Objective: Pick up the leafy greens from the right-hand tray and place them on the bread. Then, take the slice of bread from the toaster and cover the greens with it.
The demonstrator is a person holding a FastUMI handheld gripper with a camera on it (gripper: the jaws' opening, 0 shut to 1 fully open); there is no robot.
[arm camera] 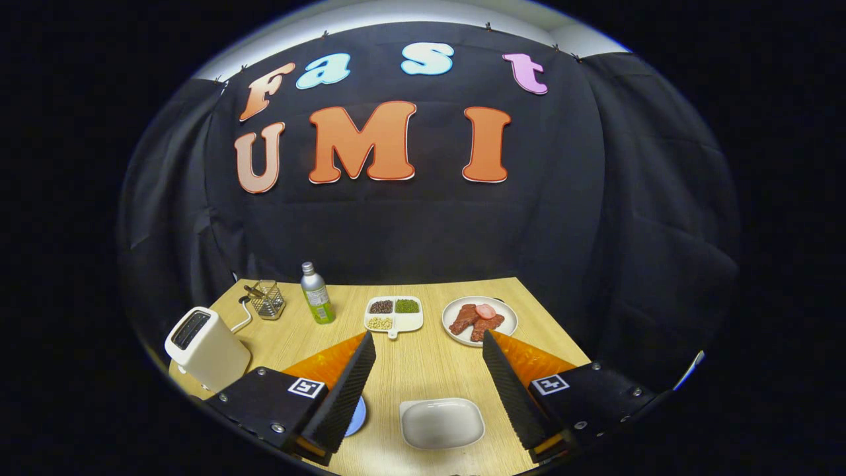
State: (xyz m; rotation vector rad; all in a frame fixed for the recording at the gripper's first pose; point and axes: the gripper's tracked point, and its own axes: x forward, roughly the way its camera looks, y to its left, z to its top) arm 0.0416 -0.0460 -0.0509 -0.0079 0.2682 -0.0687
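The tongs hung wide open and empty above the tabletop, the toaster stood beyond their left finger, no leafy greens were discernible, though such limp, light leaves would likely need a gentle pinch at the bunched middle.

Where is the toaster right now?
The toaster stands at the table's near left corner, just left of the open jaws, with the wire basket behind it.
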